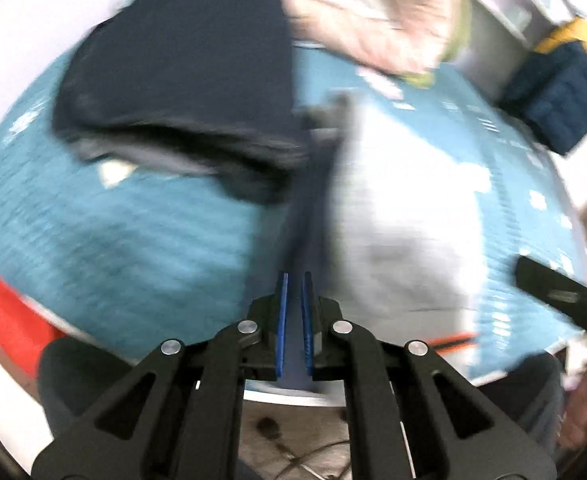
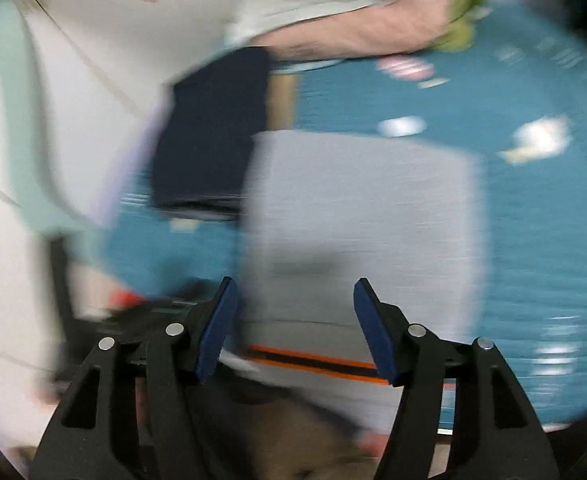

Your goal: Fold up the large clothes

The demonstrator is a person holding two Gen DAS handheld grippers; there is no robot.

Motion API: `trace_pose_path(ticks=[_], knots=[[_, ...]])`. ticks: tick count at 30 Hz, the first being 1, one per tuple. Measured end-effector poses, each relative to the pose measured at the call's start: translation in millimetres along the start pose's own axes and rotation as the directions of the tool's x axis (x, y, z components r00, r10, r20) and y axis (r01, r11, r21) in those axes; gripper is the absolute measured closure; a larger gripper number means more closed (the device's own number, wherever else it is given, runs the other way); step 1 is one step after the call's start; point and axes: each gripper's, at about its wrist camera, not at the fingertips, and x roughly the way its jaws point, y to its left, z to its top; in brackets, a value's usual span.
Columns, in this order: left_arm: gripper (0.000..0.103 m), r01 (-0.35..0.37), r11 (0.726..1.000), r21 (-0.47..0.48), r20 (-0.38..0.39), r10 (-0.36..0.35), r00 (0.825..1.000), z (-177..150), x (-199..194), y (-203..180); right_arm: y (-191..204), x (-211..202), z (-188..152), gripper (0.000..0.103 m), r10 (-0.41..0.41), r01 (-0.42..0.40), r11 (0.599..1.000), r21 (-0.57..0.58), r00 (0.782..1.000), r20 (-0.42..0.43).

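A teal cloth (image 2: 533,220) with white motifs carries a navy garment (image 1: 181,72) and a grey garment (image 2: 357,220).

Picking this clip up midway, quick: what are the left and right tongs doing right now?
Left tongs: closed, pinching an edge of the grey garment.
Right tongs: open, nothing gripped, above the same grey garment.

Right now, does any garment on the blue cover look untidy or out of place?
Nothing stands out. The grey garment lies flat as a folded rectangle, and the dark navy garment sits folded beside it on the blue cover. Blur hides finer creases.
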Motion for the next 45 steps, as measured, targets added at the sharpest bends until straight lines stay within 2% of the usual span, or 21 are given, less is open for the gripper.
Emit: trace_pose_path(ticks=[1, 2, 5, 7, 9, 11, 14, 16, 19, 22, 23, 25, 27, 30, 32, 35, 39, 41, 42, 43, 45], knots=[[0.096, 0.051, 0.998, 0.021, -0.007, -0.051, 0.999, -1, 0, -11, -5, 2, -3, 0.065, -0.038, 0.039, 0.999, 0.019, 0.999, -0.009], [0.096, 0.090, 0.995, 0.041, -0.020, -0.090, 0.996, -4, 1, -23, -10, 5, -8, 0.075, -0.038, 0.039, 0.999, 0.034, 0.999, -0.024], [0.096, 0.085, 0.991, 0.107, -0.062, -0.078, 0.995, -11, 21, -54, -22, 20, -24, 0.088, 0.041, -0.035, 0.998, 0.058, 0.995, -0.094], [0.097, 0.063, 0.991, 0.116, -0.117, -0.050, 0.992, -18, 39, -54, -22, 34, -26, 0.088, 0.068, -0.059, 0.996, 0.070, 0.989, -0.130], [0.101, 0.002, 0.997, 0.083, -0.190, 0.013, 0.982, -27, 69, -42, -20, 70, -35, 0.088, 0.103, -0.081, 0.991, 0.108, 0.971, -0.217], [0.101, 0.058, 0.998, 0.017, -0.173, -0.054, 0.983, -29, 74, -32, -28, 96, -43, 0.090, 0.099, -0.068, 0.987, 0.142, 0.969, -0.226], [0.101, 0.037, 0.999, 0.024, -0.192, -0.032, 0.981, -26, 69, -35, -34, 88, -40, 0.091, 0.155, -0.110, 0.975, 0.194, 0.960, -0.231], [0.101, -0.006, 0.999, 0.047, -0.204, 0.015, 0.979, -29, 62, -40, -36, 79, -40, 0.090, 0.147, -0.091, 0.970, 0.224, 0.958, -0.246], [0.101, -0.052, 0.995, 0.083, -0.220, 0.069, 0.973, -22, 58, -50, -26, 67, -42, 0.088, 0.128, -0.087, 0.982, 0.167, 0.958, -0.256], [0.101, -0.069, 0.997, 0.043, -0.279, 0.078, 0.957, -21, 62, -44, -22, 80, -50, 0.087, 0.144, -0.088, 0.981, 0.175, 0.930, -0.338], [0.101, -0.083, 0.996, 0.039, -0.294, 0.091, 0.951, -22, 69, -40, -20, 93, -53, 0.088, 0.114, -0.059, 0.985, 0.164, 0.929, -0.353], [0.101, -0.093, 0.995, 0.023, -0.299, 0.096, 0.949, -27, 76, -32, -21, 105, -54, 0.088, 0.122, -0.063, 0.983, 0.175, 0.929, -0.350], [0.100, -0.095, 0.995, 0.035, -0.289, 0.101, 0.952, -24, 76, -37, -22, 96, -48, 0.089, 0.143, -0.076, 0.976, 0.206, 0.932, -0.333], [0.100, -0.094, 0.995, 0.040, -0.257, 0.101, 0.961, -16, 61, -42, -26, 70, -34, 0.086, 0.095, -0.050, 0.981, 0.186, 0.965, -0.244], [0.100, -0.091, 0.994, 0.060, -0.216, 0.101, 0.971, -7, 52, -48, -30, 59, -20, 0.086, 0.098, -0.062, 0.981, 0.183, 0.976, -0.194], [0.100, -0.085, 0.993, 0.079, -0.153, 0.096, 0.984, 26, 43, -58, -41, 57, 7, 0.086, 0.087, -0.052, 0.976, 0.213, 0.983, -0.161], [0.100, -0.090, 0.991, 0.102, -0.097, 0.100, 0.990, 70, 53, -67, -50, 68, 46, 0.088, 0.080, -0.048, 0.976, 0.214, 0.987, -0.141], [0.100, -0.133, 0.986, 0.104, -0.129, 0.146, 0.981, 90, 79, -65, -51, 95, 68, 0.088, 0.037, -0.005, 0.982, 0.191, 0.986, -0.163], [0.100, -0.201, 0.974, 0.103, -0.172, 0.217, 0.961, 98, 108, -59, -58, 110, 71, 0.091, 0.016, 0.023, 0.980, 0.196, 0.980, -0.196], [0.101, -0.211, 0.973, 0.094, -0.219, 0.227, 0.949, 100, 130, -53, -67, 131, 73, 0.091, 0.026, 0.030, 0.974, 0.227, 0.970, -0.241], [0.101, -0.220, 0.971, 0.096, -0.252, 0.238, 0.938, 103, 157, -51, -75, 137, 79, 0.091, 0.066, -0.001, 0.966, 0.259, 0.967, -0.244]])
